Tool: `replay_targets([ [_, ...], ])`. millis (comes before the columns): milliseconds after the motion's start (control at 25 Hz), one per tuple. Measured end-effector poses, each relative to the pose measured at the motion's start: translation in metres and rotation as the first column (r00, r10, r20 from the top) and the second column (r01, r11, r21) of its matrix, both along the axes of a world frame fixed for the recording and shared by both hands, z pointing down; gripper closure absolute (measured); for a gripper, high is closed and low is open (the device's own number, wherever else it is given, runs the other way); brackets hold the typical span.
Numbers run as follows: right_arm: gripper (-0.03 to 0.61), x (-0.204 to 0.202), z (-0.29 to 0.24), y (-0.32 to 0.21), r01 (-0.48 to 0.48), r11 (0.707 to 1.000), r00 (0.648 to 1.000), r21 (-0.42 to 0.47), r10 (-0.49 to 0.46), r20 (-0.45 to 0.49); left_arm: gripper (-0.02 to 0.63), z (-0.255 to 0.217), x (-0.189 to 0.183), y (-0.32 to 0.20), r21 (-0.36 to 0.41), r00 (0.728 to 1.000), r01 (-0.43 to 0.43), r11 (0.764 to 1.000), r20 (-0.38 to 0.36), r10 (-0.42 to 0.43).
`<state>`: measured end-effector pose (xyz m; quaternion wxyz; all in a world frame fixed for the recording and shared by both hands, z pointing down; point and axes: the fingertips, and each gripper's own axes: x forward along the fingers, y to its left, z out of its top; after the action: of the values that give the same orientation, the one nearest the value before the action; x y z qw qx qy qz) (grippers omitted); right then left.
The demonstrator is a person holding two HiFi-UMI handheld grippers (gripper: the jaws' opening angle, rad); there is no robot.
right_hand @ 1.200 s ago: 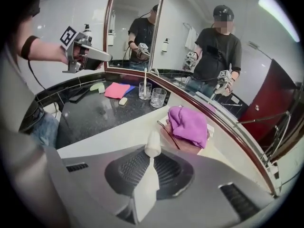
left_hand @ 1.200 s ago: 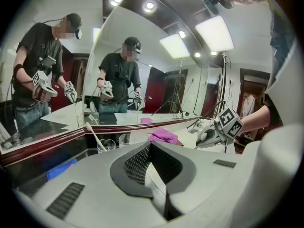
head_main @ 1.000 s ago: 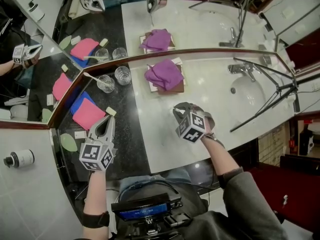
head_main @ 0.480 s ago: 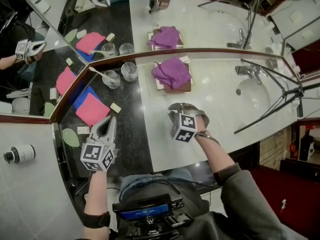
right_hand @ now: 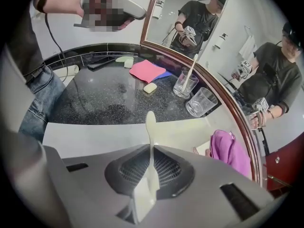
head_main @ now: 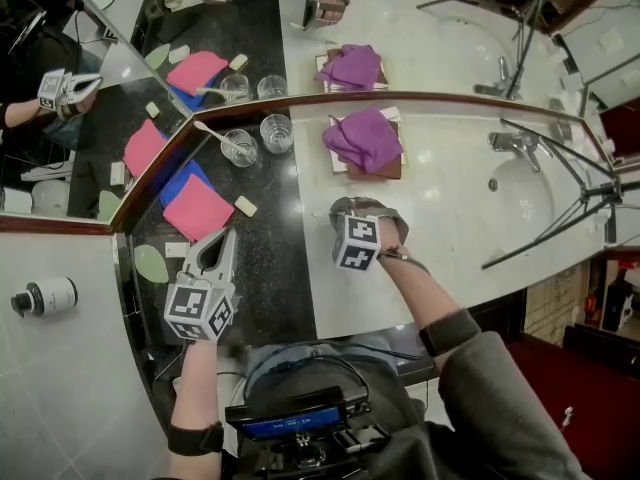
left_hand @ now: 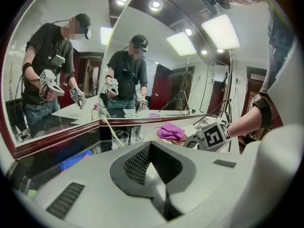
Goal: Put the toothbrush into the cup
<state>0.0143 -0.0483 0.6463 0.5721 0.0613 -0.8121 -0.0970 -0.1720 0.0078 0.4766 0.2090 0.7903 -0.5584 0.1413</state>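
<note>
Risk: your right gripper [right_hand: 150, 167] pinches the slim cream plastic toothbrush [right_hand: 150, 127] by one end, so it may swivel and clip the rim of the empty clear glass cup [right_hand: 201, 102] ahead-right of the jaws, or enter the occupied glass cup [right_hand: 184, 85] beside it; your left gripper [left_hand: 151, 175] is pressed together, empty.

Bright, even overhead light; frames sharp.
Ceiling panels [left_hand: 218, 32] blow out; soft glints on the worktop [head_main: 450, 218]; heavy fisheye, dark corners in gripper views.
</note>
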Motion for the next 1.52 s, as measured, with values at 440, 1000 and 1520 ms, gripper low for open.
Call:
replay_targets([
  [440,0.529,-0.016,0.035,0.011,0.016,0.998,1.0,-0.058,-0.017,-0.018,0.614,0.013,-0.027,0.018,-0.024,0.999,0.046,0.999,0.008,-0.045],
  [1000,0.465,-0.024,0.049,0.012,0.03,0.998,0.999,-0.059,-0.03,-0.013,0.614,0.019,-0.03,0.026,-0.042,0.999,0.053,0.998,0.005,-0.053],
  [1520,0.549,-0.021,0.005,0.012,-0.031,0.997,0.996,-0.071,0.037,0.085,0.614,0.009,-0.02,0.024,-0.022,0.999,0.054,0.998,-0.003,-0.054],
])
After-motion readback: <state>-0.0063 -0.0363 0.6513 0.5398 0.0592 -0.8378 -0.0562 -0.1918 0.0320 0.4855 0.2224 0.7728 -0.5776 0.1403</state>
